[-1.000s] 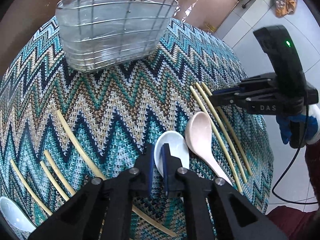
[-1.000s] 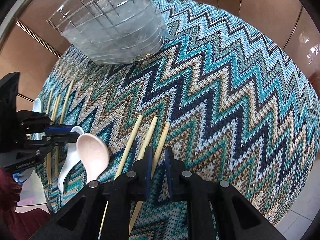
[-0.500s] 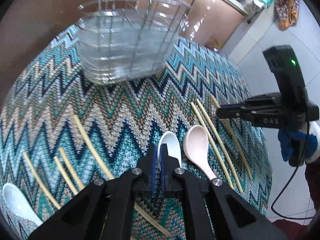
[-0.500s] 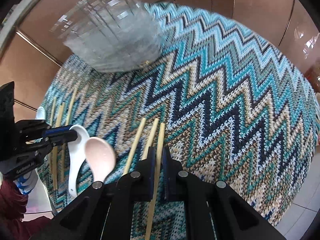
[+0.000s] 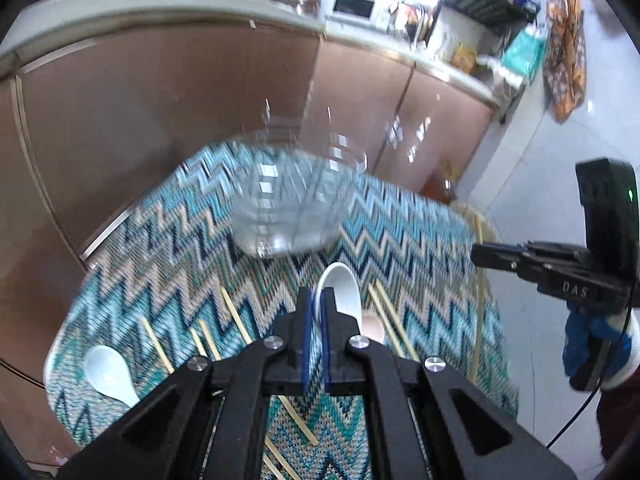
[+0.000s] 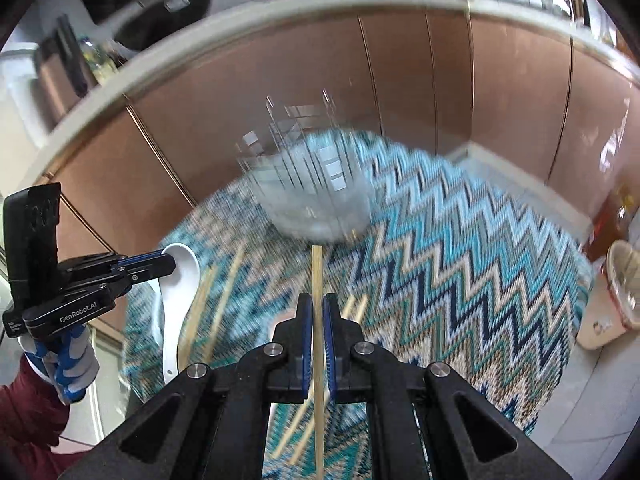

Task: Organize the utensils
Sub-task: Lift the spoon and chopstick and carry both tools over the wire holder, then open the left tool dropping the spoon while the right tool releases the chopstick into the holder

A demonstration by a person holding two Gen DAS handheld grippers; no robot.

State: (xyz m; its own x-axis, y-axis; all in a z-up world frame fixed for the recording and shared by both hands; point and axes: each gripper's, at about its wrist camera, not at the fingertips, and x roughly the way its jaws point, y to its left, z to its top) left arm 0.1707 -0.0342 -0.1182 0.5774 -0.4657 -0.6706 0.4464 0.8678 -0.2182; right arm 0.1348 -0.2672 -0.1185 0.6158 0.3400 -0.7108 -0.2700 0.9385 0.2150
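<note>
My left gripper (image 5: 316, 308) is shut on a white ceramic spoon (image 5: 340, 292) and holds it lifted above the zigzag cloth; the spoon also shows in the right wrist view (image 6: 178, 280), hanging from the left gripper (image 6: 164, 262). My right gripper (image 6: 318, 312) is shut on a bamboo chopstick (image 6: 317, 280), lifted, pointing at the wire utensil basket (image 6: 312, 196). The basket (image 5: 296, 208) stands blurred at the far side of the table. The right gripper (image 5: 480, 254) shows at right in the left wrist view.
On the zigzag tablecloth (image 5: 168, 248) lie a second white spoon (image 5: 108, 372), a pink spoon (image 5: 372, 326) and several loose chopsticks (image 5: 236, 316). Brown cabinets (image 5: 160, 112) stand behind. A woven basket (image 6: 624, 284) sits on the floor at right.
Both grippers have risen and tilted up from the table. The left has lifted the white spoon, the right has lifted one chopstick. The view now shows cabinets and counter.
</note>
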